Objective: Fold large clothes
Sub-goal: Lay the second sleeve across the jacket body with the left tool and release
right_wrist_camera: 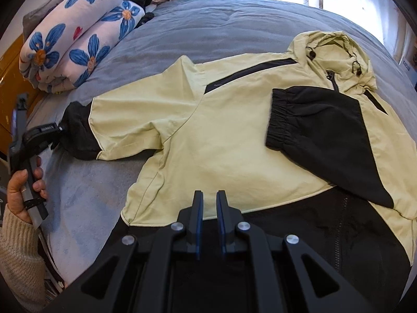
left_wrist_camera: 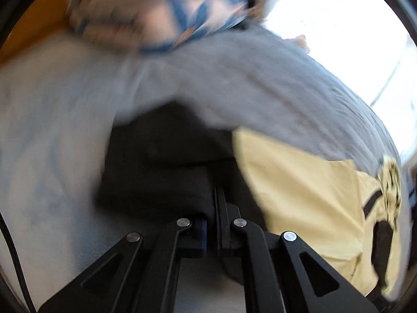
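A pale yellow and black hooded jacket (right_wrist_camera: 229, 135) lies face up on the grey bedspread (right_wrist_camera: 208, 20). Its right-hand sleeve is folded across the chest, black cuff (right_wrist_camera: 284, 120) inward. The other sleeve stretches out to the left and ends in a black cuff (right_wrist_camera: 78, 133). My left gripper (right_wrist_camera: 58, 130) is at that cuff. In the blurred left wrist view the left gripper (left_wrist_camera: 215, 195) is shut with the black cuff (left_wrist_camera: 156, 172) bunched around its fingers, and the yellow jacket (left_wrist_camera: 299, 182) lies to the right. My right gripper (right_wrist_camera: 209, 195) hangs over the jacket's lower hem, a narrow gap between its fingers and nothing in it.
A rolled quilt with blue flowers (right_wrist_camera: 78, 39) lies at the bed's far left, with dark fabric behind it. A person's hand (right_wrist_camera: 23, 182) in a beige knit sleeve holds the left gripper's handle. A bright window is beyond the bed. Orange wood (right_wrist_camera: 7, 78) borders the left side.
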`<state>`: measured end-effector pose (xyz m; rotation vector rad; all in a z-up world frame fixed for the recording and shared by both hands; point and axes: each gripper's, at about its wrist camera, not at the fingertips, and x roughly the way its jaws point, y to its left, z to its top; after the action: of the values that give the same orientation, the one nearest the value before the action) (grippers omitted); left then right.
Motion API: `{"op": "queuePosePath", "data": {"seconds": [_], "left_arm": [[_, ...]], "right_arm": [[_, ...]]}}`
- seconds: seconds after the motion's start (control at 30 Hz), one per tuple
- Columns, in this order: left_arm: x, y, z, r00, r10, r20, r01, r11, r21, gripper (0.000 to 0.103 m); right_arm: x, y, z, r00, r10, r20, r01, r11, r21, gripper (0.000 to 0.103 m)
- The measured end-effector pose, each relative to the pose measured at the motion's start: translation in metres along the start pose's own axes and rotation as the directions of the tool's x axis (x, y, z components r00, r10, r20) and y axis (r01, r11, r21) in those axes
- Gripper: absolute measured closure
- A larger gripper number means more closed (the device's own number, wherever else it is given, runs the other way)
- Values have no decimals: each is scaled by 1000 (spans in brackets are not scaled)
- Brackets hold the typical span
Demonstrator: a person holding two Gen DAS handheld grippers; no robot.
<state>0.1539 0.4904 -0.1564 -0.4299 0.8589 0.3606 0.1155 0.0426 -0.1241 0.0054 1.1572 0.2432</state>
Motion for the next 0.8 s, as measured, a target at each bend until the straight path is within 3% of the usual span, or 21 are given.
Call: {"op": "queuePosePath", "data": {"seconds": [0.1, 0.27, 0.53, 0.7, 0.77, 0.8], "left_arm": [[-40, -54, 3, 995, -24, 99, 6, 985, 174, 101], [-94, -148, -16, 976, -132, 172, 50, 910, 411, 101], [-100, -293, -93, 968, -251, -2, 205, 784, 586, 100], [-80, -347, -149, 964, -232, -128, 261, 740, 620, 99], [-72, -355, -163, 963, -215, -161, 268, 728, 631, 94], [-69, -358, -169, 964, -205, -171, 267, 725, 635, 86]], "right_arm": [[-6, -11, -1, 1000, 12, 11, -12, 1000, 23, 93], [-23, -36, -4, 999, 18, 46, -21, 998, 66, 93], [-53, -95, -20, 995, -23, 92, 8, 988, 152, 93], [-57, -139, -36, 995, -72, 68, 55, 973, 226, 93], [-56, -153, -42, 996, -69, 54, 53, 966, 253, 93], [-55, -157, -44, 997, -67, 49, 52, 964, 262, 93]]}}
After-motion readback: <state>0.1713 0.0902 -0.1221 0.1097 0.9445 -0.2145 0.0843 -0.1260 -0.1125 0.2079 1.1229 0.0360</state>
